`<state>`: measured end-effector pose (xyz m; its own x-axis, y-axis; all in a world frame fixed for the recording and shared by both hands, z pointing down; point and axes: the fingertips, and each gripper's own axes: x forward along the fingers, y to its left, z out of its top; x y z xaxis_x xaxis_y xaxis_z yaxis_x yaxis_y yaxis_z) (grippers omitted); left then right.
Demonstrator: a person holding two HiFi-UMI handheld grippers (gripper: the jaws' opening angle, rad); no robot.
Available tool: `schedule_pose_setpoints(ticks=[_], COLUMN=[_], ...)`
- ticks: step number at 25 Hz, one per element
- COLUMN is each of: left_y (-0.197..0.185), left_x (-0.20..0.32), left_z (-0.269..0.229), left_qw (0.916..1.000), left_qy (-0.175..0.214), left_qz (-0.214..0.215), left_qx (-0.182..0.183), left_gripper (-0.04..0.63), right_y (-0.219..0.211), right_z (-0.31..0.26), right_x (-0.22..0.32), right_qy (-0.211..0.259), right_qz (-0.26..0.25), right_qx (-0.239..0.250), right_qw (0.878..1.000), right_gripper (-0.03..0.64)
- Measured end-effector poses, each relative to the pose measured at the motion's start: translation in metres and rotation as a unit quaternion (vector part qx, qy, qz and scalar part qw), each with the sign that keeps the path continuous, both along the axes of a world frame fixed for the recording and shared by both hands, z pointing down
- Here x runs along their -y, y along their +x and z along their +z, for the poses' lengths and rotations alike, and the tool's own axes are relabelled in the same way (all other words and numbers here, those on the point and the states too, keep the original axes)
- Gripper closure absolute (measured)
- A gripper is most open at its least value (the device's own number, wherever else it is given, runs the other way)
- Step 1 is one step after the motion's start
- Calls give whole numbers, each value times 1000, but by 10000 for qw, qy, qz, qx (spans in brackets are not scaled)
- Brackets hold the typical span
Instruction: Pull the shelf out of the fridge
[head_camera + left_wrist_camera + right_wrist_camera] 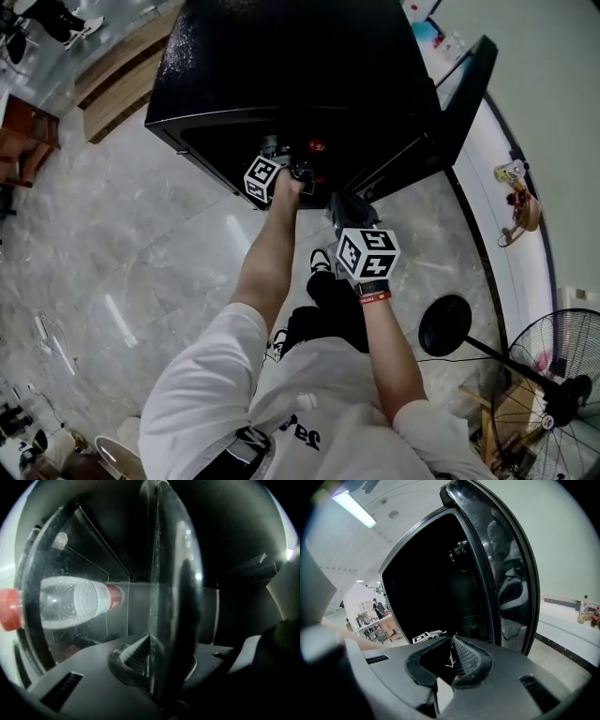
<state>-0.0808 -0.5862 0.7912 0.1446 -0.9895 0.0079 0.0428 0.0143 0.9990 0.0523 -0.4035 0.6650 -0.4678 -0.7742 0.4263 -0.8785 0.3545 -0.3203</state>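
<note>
The black fridge [300, 66] stands with its door [464, 94] swung open to the right. My left gripper [281, 176] reaches into the dark opening. In the left gripper view the clear shelf [171, 583] runs edge-on straight through my left gripper [157, 641], whose jaws are shut on its front edge. Behind the shelf lies a clear bottle [70, 604] with a red cap [9, 609]. My right gripper [349, 214] hangs outside the fridge, just below the opening. In its own view my right gripper [446, 653] is open and holds nothing.
A floor fan [553, 366] and a round black stand base [444, 324] stand at the lower right. Small bottles [516, 173] sit on a white ledge beyond the door. A wooden bench [122, 84] lies left of the fridge. The person's legs are directly below the grippers.
</note>
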Motion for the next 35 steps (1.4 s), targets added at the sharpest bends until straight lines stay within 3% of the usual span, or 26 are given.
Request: schedule_pose_setpoints(ticks=[21, 35], left_y=[4, 10], left_x=[-46, -87], left_z=[-3, -14], left_qw=[9999, 9999], left_qy=[-65, -80], left_qz=[142, 65], left_qx=[66, -20], left_gripper=[568, 569], right_y=[2, 10], right_z=[-21, -34], right_x=[-3, -33], right_qy=[-76, -188], right_qz=[137, 220], right_qx=[95, 244], right_qw=[9998, 9993], right_gripper=[588, 588])
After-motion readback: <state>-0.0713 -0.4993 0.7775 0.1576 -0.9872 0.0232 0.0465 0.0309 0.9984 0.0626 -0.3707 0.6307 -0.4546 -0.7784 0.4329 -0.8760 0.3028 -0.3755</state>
